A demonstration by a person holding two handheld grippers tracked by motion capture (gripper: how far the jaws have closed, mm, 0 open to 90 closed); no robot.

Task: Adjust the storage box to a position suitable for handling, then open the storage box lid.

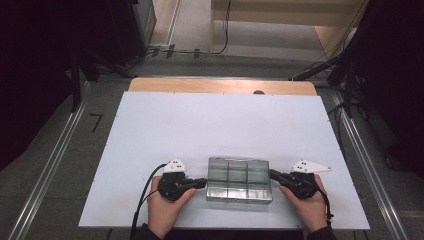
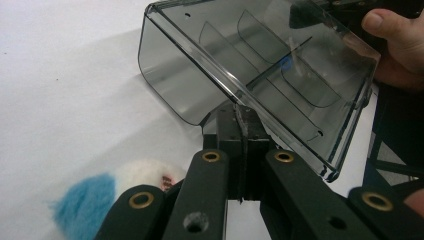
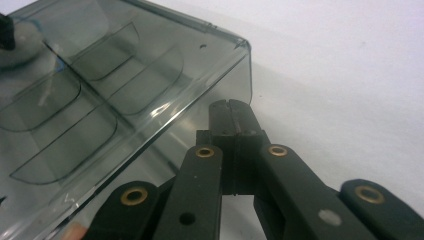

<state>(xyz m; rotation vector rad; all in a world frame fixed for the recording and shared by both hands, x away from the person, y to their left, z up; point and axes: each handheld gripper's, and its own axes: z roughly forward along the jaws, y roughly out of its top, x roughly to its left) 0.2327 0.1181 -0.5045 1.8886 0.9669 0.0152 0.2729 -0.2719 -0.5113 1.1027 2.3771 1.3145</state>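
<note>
High view: a clear smoky plastic box (image 1: 239, 179) with divided compartments lies on the white table (image 1: 200, 125). Left gripper (image 1: 202, 183) and right gripper (image 1: 273, 174) meet its ends, jaws closed with nothing between them.

A lab-like recording room; a white table (image 1: 215, 125) stands between metal floor rails (image 1: 47, 170). Cables (image 1: 200, 51) trail across the grey floor; dark stands flank it.

Divided box (image 1: 239, 179) blocks the table's (image 1: 210, 125) near middle (far half lies free).

No text, label, brand, number or sign can be read on anything here; the clear plastic box (image 1: 239, 179) between the two grippers carries no lettering, and the white table (image 1: 215, 125) around them is blank.
</note>
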